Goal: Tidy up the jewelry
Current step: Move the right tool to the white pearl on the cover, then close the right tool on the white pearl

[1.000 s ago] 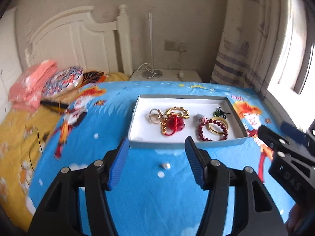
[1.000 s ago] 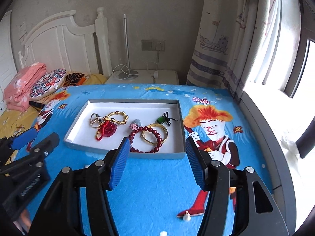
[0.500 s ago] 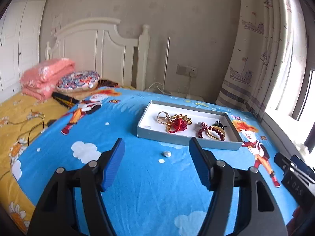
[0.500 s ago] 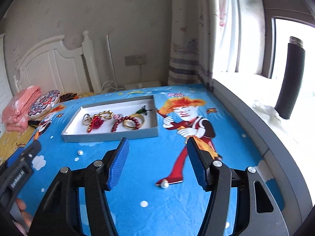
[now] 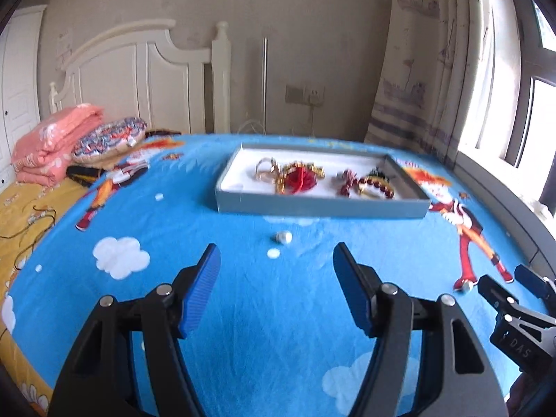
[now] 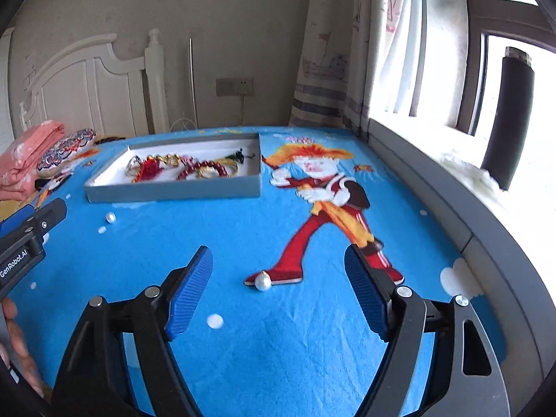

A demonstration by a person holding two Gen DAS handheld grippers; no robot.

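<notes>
Right wrist view: my right tool (image 6: 278,288) has just been opening, wide and empty, a round white pearl (image 6: 263,283) on the blue bed ahead. Left tool (image 5: 277,293) wide too, facing another pearl (image 5: 284,236) before the tray (image 5: 312,205) of red and gold bracelets.

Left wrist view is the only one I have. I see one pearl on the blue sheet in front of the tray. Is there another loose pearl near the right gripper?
Observer: Yes. In the right wrist view a second pearl lies at the toe of the printed figure's red shoe, just ahead of the right gripper.
Operator: Is that gripper ready to take it?
Observer: Its jaws are open and have just been opening wider. Nothing is between the pads.
Operator: Is something standing on its right side?
Observer: A tall dark cylinder stands on the window ledge, well apart from the pearl.
</notes>
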